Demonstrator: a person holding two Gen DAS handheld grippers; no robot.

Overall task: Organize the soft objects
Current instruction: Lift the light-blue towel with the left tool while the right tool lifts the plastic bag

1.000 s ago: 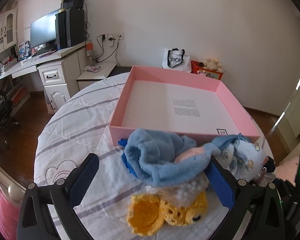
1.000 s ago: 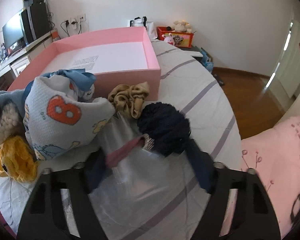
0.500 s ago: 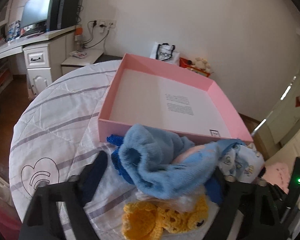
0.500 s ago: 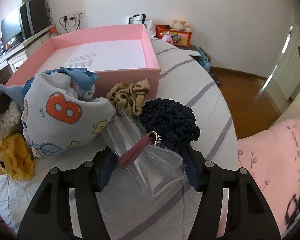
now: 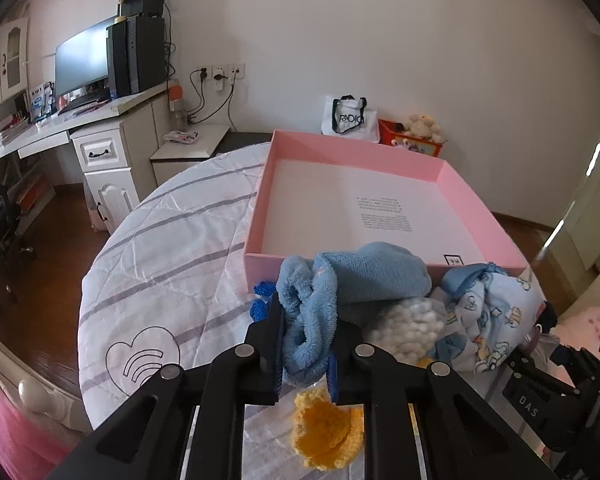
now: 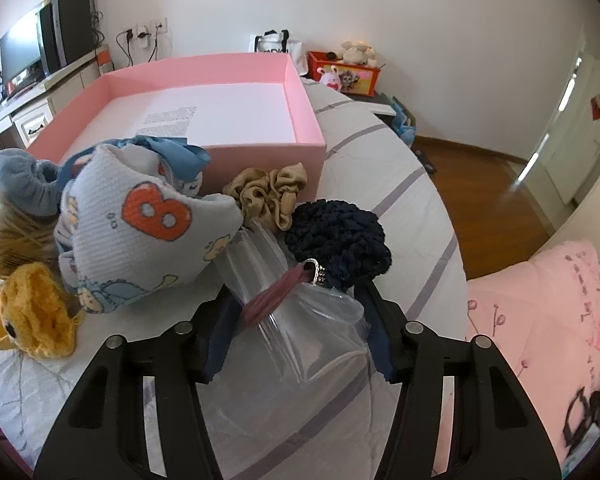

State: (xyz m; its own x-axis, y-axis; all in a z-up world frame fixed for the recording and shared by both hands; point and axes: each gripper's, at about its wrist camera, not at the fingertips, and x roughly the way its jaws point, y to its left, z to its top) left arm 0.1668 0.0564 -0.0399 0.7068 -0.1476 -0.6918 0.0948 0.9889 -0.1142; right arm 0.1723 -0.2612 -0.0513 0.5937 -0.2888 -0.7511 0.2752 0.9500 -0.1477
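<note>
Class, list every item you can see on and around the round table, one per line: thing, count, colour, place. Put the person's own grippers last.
Box: one, pink, empty, on table.
Fleece cloth: one, light blue, before box.
Printed baby garment: one, pale blue, beside cloth.
Crochet piece: one, yellow, table edge.
Scrunchie: one, tan, against box.
Knit piece: one, navy, beside scrunchie.
Plastic bag: one, clear, holding pink band.
Tablecloth: one, white, striped.
Left gripper: shut on fleece cloth.
Right gripper: closing around plastic bag.
</note>
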